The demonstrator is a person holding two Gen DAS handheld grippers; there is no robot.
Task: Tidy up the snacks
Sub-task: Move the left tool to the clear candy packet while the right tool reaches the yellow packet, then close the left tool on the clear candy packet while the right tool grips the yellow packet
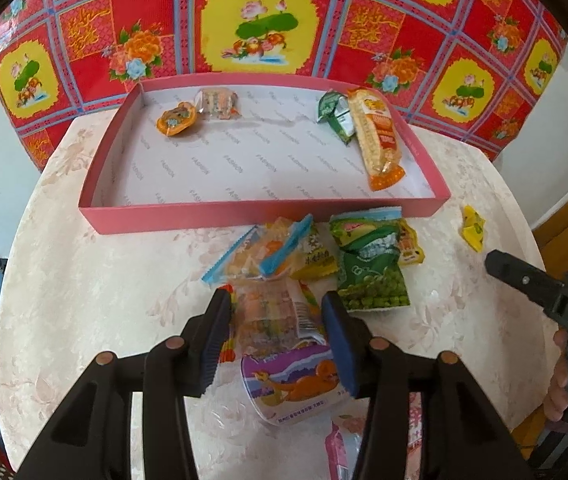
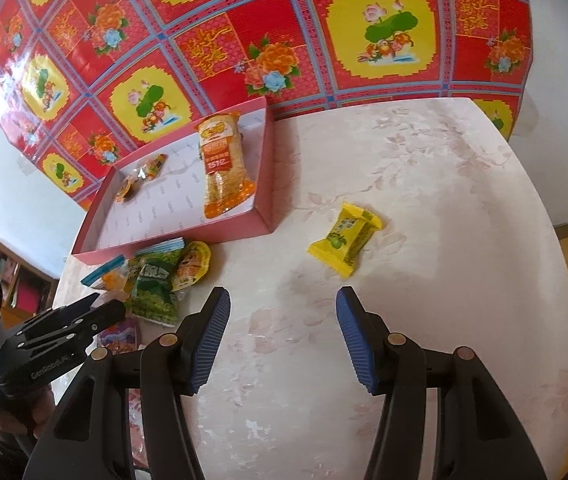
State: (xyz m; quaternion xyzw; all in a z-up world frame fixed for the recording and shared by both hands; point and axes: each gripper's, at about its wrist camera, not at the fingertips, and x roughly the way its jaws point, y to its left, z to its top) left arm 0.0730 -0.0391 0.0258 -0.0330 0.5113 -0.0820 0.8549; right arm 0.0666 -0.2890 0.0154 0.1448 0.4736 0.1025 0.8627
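**Snacks by the pink box**

Between the left gripper (image 1: pixel 276 336) fingers lies a clear candy bag (image 1: pixel 272 316); the pads stand apart and I cannot tell if they touch it; just ahead sit a green pea bag (image 1: pixel 371 280) and more small packs; past them is the pink box (image 1: pixel 264 212) with a long orange cracker pack (image 1: pixel 375 136) on its right side and an orange jelly cup (image 1: pixel 176 120) on its far left; the right gripper (image 2: pixel 282 332) is apart over the bare table (image 2: pixel 443 240) with nothing in it; ahead of it, a bit right, lies a yellow candy (image 2: pixel 343 240).
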